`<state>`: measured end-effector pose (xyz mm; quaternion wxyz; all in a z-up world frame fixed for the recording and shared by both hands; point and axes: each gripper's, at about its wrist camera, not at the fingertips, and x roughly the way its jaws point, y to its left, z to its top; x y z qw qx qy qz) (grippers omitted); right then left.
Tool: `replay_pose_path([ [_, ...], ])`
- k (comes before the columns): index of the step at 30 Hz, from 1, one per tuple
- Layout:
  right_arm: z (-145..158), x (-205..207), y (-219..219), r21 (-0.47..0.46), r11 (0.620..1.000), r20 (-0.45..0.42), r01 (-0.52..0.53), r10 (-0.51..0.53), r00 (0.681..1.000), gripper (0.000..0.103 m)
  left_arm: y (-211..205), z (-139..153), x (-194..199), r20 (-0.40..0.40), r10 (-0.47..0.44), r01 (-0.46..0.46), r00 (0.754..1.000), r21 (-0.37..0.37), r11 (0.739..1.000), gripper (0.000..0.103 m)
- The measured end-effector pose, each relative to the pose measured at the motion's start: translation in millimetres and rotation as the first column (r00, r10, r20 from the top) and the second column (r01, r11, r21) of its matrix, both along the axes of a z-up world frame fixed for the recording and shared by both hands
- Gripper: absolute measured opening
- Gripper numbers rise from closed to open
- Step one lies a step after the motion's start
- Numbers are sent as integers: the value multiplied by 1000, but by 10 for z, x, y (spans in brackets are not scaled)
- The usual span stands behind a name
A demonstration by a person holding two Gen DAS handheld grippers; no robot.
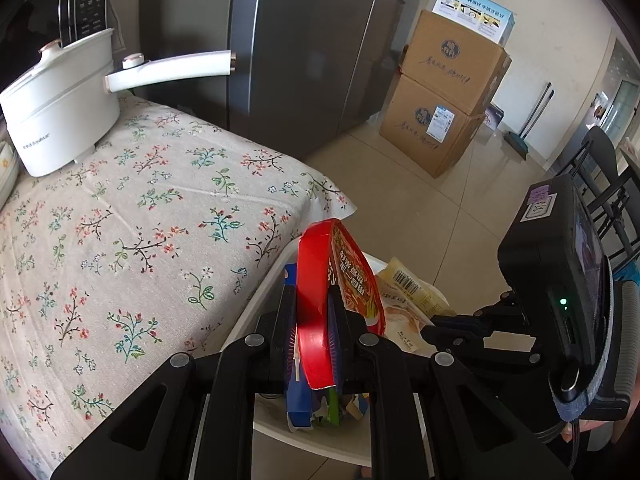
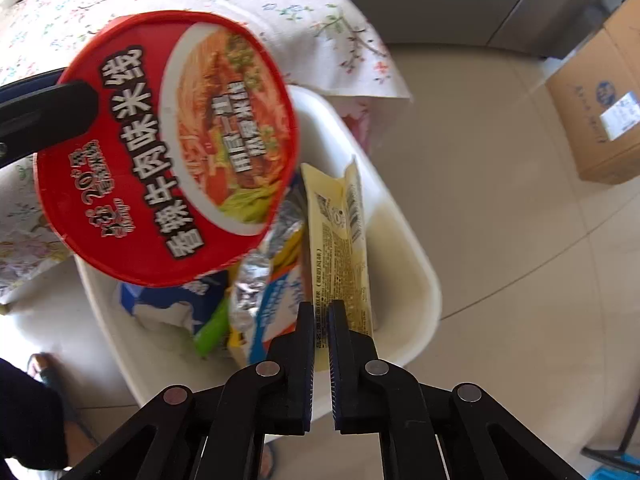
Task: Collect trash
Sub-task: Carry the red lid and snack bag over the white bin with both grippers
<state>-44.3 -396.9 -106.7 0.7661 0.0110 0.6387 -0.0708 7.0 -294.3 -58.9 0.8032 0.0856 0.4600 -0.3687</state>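
My left gripper (image 1: 313, 300) is shut on a red noodle-bowl lid (image 1: 320, 300), held edge-on over a white bin (image 1: 256, 304) beside the table. In the right wrist view the lid (image 2: 168, 148) hangs above the bin (image 2: 404, 248), with a left finger (image 2: 48, 120) clamped on its rim. The bin holds a yellow wrapper (image 2: 340, 240), a foil packet (image 2: 256, 280) and a blue-white carton (image 2: 172, 304). My right gripper (image 2: 320, 308) has its jaws nearly closed and empty, just over the bin's near side by the yellow wrapper. It also shows in the left wrist view (image 1: 440, 332).
A table with a floral cloth (image 1: 140, 220) carries a white electric pot (image 1: 60, 104). A grey fridge (image 1: 312, 48) and stacked cardboard boxes (image 1: 444, 96) stand behind on the tiled floor. A dark chair (image 1: 608, 184) is at the right. A person's foot (image 2: 44, 368) is near the bin.
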Motion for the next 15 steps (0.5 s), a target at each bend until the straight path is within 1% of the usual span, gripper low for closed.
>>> replay_pose_path([
  [6,140,0,-82,131,991,42,36,-42,998,8,20,11,-7,-2,1,-1,1000,-5,1000,15],
  [8,133,-4,-124,183,982,37,54,-62,997,8,18,11,-14,-5,0,0,1000,-5,1000,15],
  [10,105,31,-123,230,971,10,70,-74,997,8,20,14,-15,-4,0,-1,1000,-6,1000,15],
  [11,105,36,-120,226,972,5,69,-72,997,8,18,12,-17,-4,0,0,1000,-6,1000,15],
  [13,111,48,-64,156,986,3,51,-52,999,11,16,10,-17,-5,0,0,1000,-6,1000,15],
  [14,110,46,-41,160,986,-5,43,-42,999,12,13,7,-19,-7,-2,2,1000,-7,1000,15],
  [15,103,48,-42,187,981,-10,45,-44,999,15,10,5,-21,-8,-3,3,1000,-7,1000,15],
])
